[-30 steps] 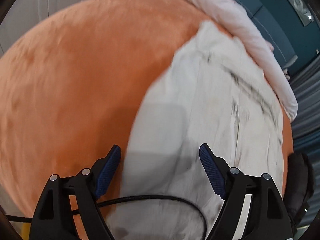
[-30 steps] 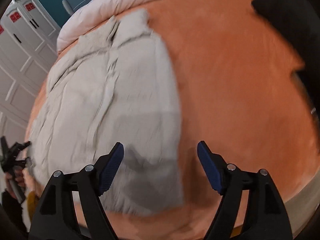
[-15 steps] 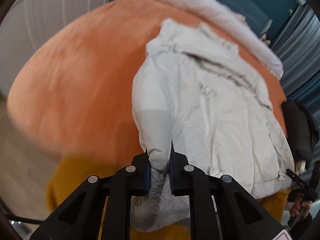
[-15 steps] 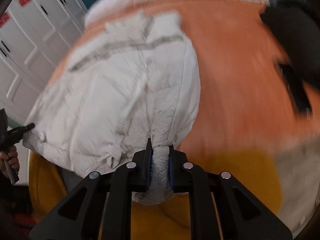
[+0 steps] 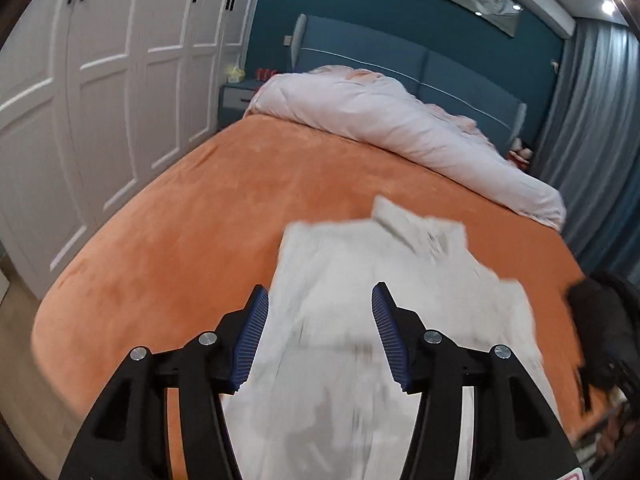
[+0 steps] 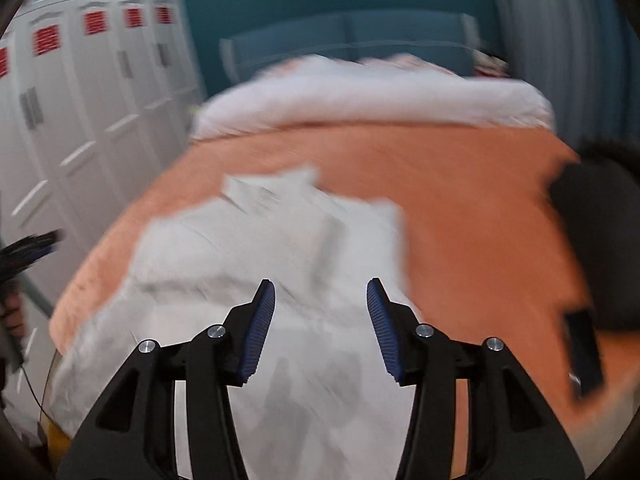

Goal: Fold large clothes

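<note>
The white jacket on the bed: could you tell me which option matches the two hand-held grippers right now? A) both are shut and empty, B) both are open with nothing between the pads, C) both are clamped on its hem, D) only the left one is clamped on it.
B: the left hand-held gripper and right hand-held gripper both show blue pads spread apart, with the white jacket lying on the orange bed cover beyond them.
</note>
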Available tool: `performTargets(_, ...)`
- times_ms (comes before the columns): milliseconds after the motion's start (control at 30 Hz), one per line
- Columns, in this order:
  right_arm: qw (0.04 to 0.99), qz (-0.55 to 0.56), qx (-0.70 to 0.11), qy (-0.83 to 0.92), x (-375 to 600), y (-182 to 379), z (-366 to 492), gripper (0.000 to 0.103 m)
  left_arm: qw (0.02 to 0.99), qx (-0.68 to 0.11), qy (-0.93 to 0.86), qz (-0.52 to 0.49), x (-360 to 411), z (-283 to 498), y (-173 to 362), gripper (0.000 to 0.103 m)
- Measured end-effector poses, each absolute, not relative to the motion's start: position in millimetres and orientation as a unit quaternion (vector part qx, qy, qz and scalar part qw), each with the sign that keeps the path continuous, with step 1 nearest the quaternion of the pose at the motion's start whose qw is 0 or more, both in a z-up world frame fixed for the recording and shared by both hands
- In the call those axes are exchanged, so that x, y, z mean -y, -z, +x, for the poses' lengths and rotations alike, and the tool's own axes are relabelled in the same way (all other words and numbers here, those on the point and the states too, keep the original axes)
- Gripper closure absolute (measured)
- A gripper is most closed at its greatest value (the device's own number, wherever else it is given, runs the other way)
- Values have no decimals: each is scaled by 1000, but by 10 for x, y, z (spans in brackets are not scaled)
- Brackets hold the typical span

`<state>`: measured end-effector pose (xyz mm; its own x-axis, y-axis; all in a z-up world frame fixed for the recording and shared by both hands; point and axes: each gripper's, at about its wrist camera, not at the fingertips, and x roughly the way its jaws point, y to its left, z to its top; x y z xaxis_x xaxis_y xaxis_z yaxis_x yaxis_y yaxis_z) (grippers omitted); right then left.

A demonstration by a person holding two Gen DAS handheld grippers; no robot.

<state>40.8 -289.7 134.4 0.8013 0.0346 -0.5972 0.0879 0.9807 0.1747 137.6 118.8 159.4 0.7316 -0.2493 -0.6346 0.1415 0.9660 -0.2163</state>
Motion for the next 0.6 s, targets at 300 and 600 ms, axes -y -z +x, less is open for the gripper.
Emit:
performTargets(300,927,119,-345,-85,2212,-960,2602,54,899,-412,55,-139,-497,3110,-683,51)
performTargets(600,903,104,-409,-77,1715,-312,4364,50,908,-413,7,-65,-455,3628,184,50)
